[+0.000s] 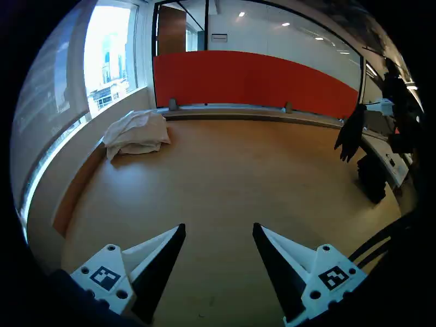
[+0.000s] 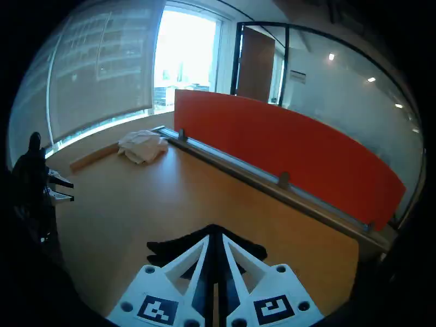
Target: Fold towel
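A crumpled white towel (image 1: 136, 133) lies in the far left corner of the wooden table (image 1: 229, 174), by the window; the right gripper view shows the towel (image 2: 143, 146) far ahead. My left gripper (image 1: 218, 237) hovers open over bare wood, well short of the towel. My right gripper (image 2: 216, 238) is shut on a black cloth (image 2: 174, 249) that spreads out beneath its fingertips. In the left gripper view that black cloth (image 1: 350, 133) hangs from the right gripper (image 1: 382, 106) at the right edge of the table.
A long red divider panel (image 1: 250, 79) on a grey rail closes the table's far side. Windows run along the left. Dark equipment (image 1: 373, 177) stands off the right edge. The left gripper (image 2: 60, 188) and the dark hand holding it sit at the left of the right gripper view.
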`<state>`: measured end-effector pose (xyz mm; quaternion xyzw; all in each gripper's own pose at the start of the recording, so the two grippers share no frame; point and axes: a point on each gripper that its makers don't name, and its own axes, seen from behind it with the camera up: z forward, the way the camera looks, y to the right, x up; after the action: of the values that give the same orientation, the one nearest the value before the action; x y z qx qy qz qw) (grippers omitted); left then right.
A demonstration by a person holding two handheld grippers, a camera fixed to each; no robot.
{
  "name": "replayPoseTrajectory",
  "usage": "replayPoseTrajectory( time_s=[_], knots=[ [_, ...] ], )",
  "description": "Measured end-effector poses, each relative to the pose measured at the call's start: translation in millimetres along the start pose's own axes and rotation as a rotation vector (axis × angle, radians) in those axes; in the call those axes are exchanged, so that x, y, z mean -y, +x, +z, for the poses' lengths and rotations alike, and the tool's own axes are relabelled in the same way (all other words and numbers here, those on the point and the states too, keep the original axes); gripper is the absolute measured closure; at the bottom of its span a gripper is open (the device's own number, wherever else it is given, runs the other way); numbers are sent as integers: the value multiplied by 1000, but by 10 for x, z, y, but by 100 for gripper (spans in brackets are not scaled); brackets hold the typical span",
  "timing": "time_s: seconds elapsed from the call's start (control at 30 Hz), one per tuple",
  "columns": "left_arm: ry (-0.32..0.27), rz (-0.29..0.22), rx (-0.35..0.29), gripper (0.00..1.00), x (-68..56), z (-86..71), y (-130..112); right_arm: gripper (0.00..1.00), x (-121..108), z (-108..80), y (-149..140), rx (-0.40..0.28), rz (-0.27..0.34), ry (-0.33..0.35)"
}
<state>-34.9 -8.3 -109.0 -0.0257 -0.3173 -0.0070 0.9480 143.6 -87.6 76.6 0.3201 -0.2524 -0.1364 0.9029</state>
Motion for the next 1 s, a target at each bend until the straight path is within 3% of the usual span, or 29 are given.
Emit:
replayPoseTrajectory(
  time_s=[0.5, 1.0],
  knots=[
    [-2, 23, 14, 9, -176, 53, 60, 98, -877, -332, -362, 53, 39, -105],
    [-11, 50, 19, 9, -315, 84, 121, 98, -1225, -543, -674, 87, 74, -162]
  ],
)
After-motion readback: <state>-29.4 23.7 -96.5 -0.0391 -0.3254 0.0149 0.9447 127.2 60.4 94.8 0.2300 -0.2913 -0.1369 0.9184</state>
